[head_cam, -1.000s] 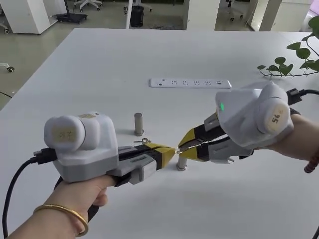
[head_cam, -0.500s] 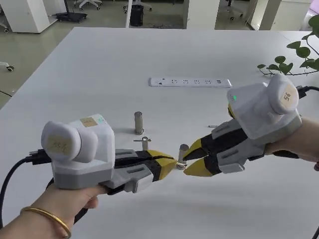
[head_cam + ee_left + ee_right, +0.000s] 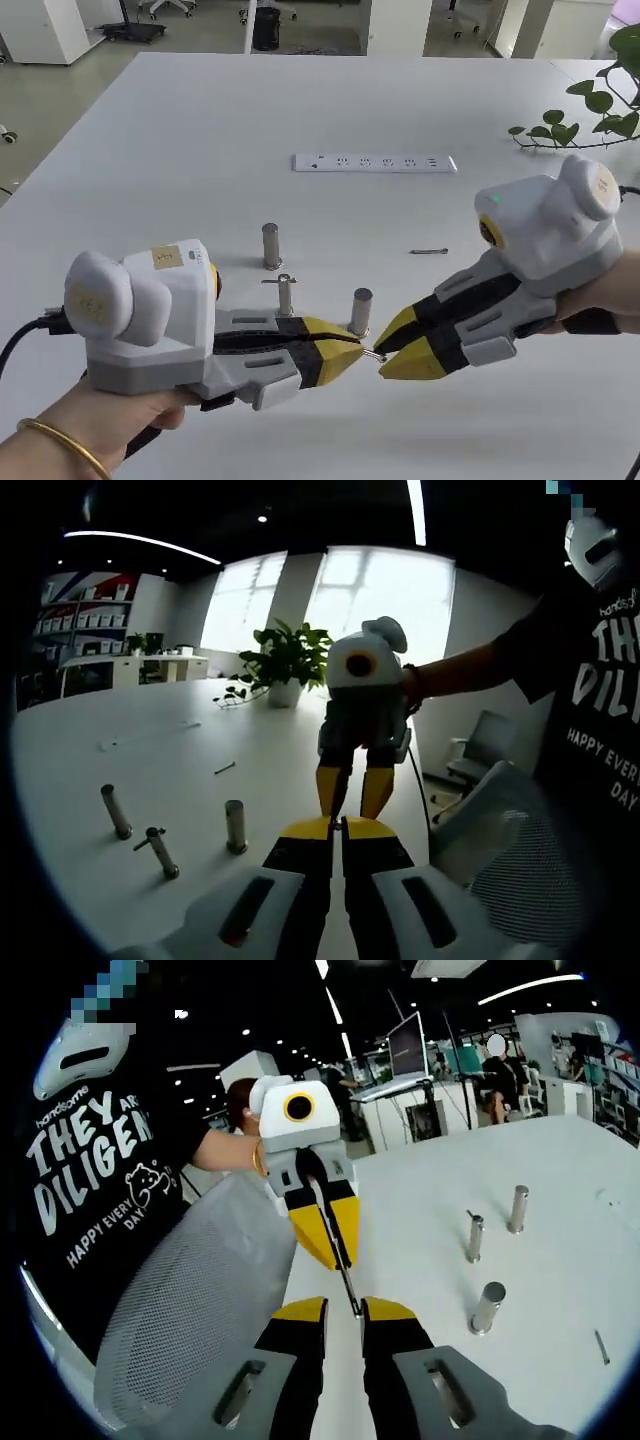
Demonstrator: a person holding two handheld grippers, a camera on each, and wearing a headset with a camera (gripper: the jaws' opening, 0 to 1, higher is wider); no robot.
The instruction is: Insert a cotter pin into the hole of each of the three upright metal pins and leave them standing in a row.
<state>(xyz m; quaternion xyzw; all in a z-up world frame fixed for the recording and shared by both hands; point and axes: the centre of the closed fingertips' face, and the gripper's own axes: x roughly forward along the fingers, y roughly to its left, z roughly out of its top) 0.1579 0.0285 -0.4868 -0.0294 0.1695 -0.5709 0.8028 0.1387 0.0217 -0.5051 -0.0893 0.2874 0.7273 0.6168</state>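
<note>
Table (image 3: 150,150): under everything named here.
Power strip (image 3: 375,162): at the back, well behind the 3 upright pins.
Plant (image 3: 590,110): back right.
Back pin (image 3: 271,246): farthest of the 3.
Middle pin (image 3: 285,294): just in front of the back pin; inserted cotter pin (image 3: 270,282) crosswise through its top.
Front pin (image 3: 361,311): right of the middle pin, just behind the gripper tips.
Loose cotter pin (image 3: 429,251): flat on the table, right of the 3 pins.
Left gripper (image 3: 352,352): front left.
Right gripper (image 3: 383,358): front right, tip to tip with the left.
Held cotter pin (image 3: 348,1290): between the 2 tips.
</note>
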